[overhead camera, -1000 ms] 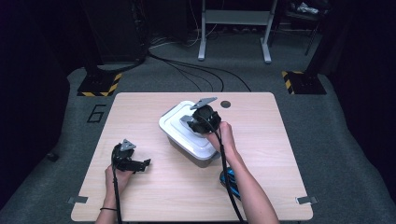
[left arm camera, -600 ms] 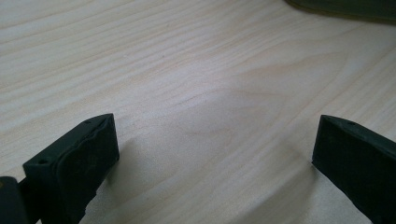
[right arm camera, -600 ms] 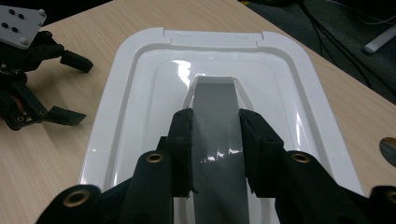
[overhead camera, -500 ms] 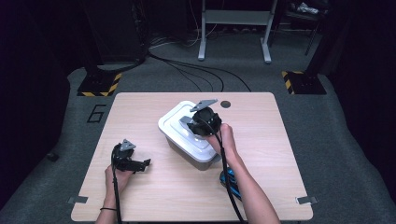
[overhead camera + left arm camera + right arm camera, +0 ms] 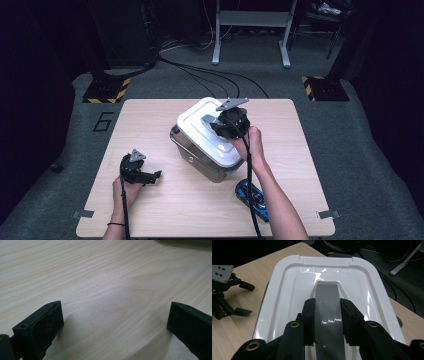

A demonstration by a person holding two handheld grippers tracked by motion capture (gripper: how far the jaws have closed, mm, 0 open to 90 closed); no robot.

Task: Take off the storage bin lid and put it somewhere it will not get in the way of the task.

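A white lid (image 5: 197, 127) with a grey handle strap (image 5: 326, 293) hangs tilted just above a clear plastic bin (image 5: 196, 159) at the table's middle. My right gripper (image 5: 214, 124) is shut on that handle, one pad on each side of the strap, as the right gripper view (image 5: 327, 305) shows over the lid (image 5: 287, 290). My left gripper (image 5: 145, 176) rests low over the bare wood at the front left, jaws wide open with nothing between them (image 5: 115, 322). It also appears far off in the right gripper view (image 5: 224, 300).
A blue toy-like object (image 5: 252, 195) lies on the table (image 5: 150, 215) beside the right forearm, near the front edge. Cables and metal stand legs (image 5: 250, 30) cross the dark floor beyond the far edge.
The right gripper has risen with the lid, which now sits higher and more tilted over the bin. The left gripper has stayed put.
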